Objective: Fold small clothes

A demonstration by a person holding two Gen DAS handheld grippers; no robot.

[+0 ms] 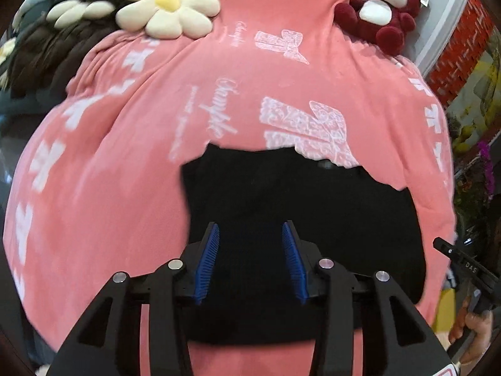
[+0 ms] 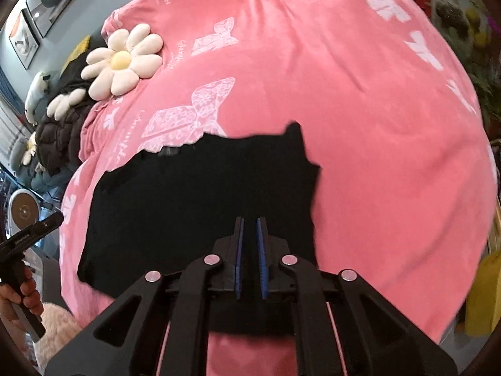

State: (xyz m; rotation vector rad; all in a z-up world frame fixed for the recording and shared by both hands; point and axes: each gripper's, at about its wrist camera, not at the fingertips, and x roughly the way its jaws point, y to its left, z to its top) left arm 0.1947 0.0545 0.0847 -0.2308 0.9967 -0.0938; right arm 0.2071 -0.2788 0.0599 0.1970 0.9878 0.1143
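Note:
A black garment [image 1: 297, 194] lies flat on a pink blanket [image 1: 109, 172] printed with white bows. My left gripper [image 1: 250, 228] hovers over the garment's near part with its blue pads wide apart and nothing between them. In the right wrist view the same garment [image 2: 188, 194] spreads to the left on the pink blanket [image 2: 391, 141]. My right gripper [image 2: 249, 222] is over the garment's near right part, its blue pads close together with a narrow gap; whether cloth is pinched between them cannot be told.
A cream daisy cushion [image 1: 167, 3] and a dark puffy jacket [image 1: 47, 53] lie at the far left. A red and white plush bear [image 1: 385, 9] sits at the far right. The other handle shows at the edge of each view [image 1: 466, 266] [image 2: 25, 238].

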